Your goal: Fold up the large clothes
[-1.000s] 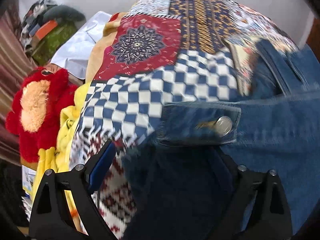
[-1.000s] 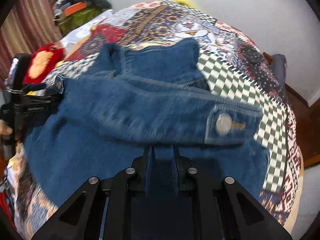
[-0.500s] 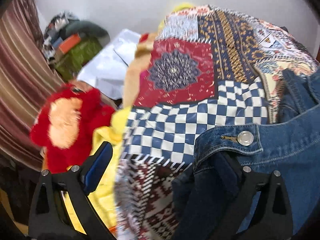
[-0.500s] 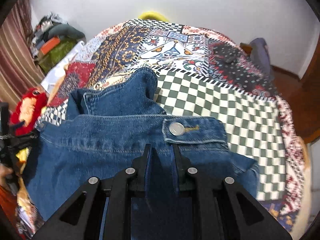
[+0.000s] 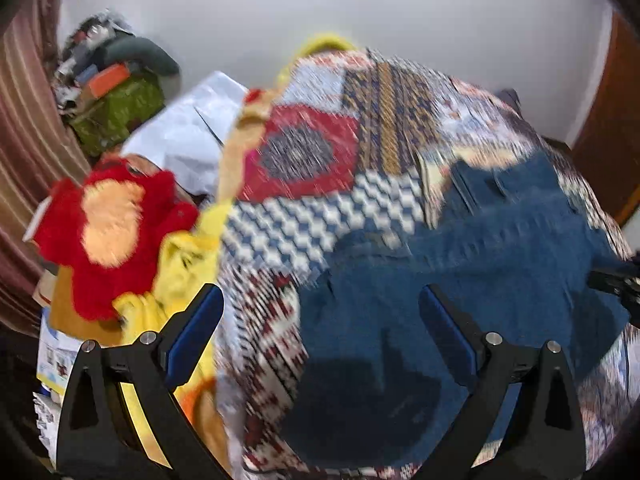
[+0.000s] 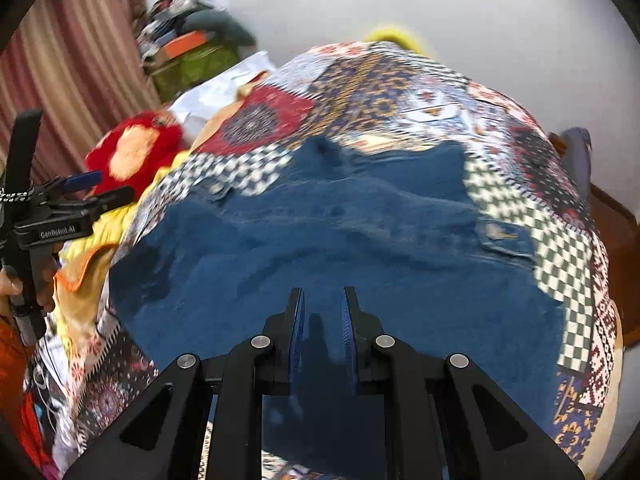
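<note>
Since a second earlier, both your tongs had lifted clear of the denim jacket (image 6: 360, 248), which now lay dropped flat on the patchwork bedspread (image 6: 400, 92) instead of hanging from your right tongs. The jacket sat directly ahead of and below the right gripper (image 6: 322, 336), whose jaws showed a narrow gap with nothing visibly pinched between them. From the left gripper (image 5: 320, 344), spread wide and empty, the jacket lay ahead and off to the right. Its long axis ran crosswise to both tongs, cuff (image 6: 500, 236) toward the right. Your right hand looked nearer for the next fold. A red plush toy (image 5: 108, 232) sat left of the left tongs.
</note>
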Tool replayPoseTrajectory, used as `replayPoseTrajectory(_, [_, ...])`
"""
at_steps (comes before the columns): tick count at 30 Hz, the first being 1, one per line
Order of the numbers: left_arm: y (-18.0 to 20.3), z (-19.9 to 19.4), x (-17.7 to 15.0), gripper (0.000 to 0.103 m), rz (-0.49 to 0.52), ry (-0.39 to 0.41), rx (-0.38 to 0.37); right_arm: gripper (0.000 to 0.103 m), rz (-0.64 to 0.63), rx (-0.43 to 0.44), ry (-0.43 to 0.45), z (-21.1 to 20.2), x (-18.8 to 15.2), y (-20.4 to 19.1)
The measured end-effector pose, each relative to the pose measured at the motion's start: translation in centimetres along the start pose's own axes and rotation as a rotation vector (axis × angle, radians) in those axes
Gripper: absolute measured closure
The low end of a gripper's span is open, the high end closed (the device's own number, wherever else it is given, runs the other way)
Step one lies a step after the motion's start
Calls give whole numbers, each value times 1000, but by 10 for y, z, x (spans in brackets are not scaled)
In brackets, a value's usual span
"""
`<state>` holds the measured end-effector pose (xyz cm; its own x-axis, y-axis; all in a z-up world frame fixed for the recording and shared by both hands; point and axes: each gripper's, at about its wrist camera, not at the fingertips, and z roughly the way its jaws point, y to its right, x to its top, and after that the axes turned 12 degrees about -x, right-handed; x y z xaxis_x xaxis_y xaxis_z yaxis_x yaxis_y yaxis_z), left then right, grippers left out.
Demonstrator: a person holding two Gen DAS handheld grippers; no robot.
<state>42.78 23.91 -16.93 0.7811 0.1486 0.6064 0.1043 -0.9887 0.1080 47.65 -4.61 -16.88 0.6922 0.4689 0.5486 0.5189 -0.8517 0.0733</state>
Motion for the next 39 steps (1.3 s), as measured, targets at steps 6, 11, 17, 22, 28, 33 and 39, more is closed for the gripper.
replayPoseTrajectory(6, [6,32,-57,4,13,-121,-7,89,-68,-91,-117,36,-23,-23])
replayPoseTrajectory(11, [-9,43,-95,3,-48,-147,-2,89,4,17,-128,39,-42,5])
replayPoseTrajectory(17, [-30,33,-110,3,-171,-122,-33,89,-30,-13,-151,36,-60,21])
replayPoseTrajectory(22, [-34,19,-117,3,-137,-107,51,89,-125,-211,-111,24,-73,19])
replayPoseTrajectory(28, [-48,3,-128,3,-167,-105,73,89,-85,-244,-111,16,-90,50])
replayPoseTrajectory(33, [-51,-6,-136,3,-150,-109,121,89,-31,-311,-116,9,-99,76])
replayPoseTrajectory(39, [-51,-9,-155,4,-134,-151,178,89,21,-365,-137,0,-115,105])
